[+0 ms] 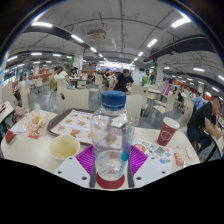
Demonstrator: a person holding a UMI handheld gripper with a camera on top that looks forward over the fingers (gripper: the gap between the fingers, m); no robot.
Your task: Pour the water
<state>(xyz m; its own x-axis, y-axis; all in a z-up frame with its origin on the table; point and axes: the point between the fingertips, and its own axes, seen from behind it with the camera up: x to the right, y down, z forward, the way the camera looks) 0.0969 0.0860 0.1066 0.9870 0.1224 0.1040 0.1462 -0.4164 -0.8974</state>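
Note:
A clear plastic bottle [110,135] with a blue cap stands upright between my fingers, about a third full of water. My gripper [111,162] is shut on the bottle, both purple pads [84,158] pressing its sides. A red round base shows under the bottle at the fingers. A yellow cup [65,146] stands on the white table [40,152] just left of the bottle. A red paper cup [167,131] stands to the right, beyond the fingers.
A tray [72,123] with food lies behind the bottle. A drink cup [37,124] and small red item [9,136] sit at the left. Coloured bits [158,153] lie right of the bottle. People sit at tables behind; a person sits close at right [205,120].

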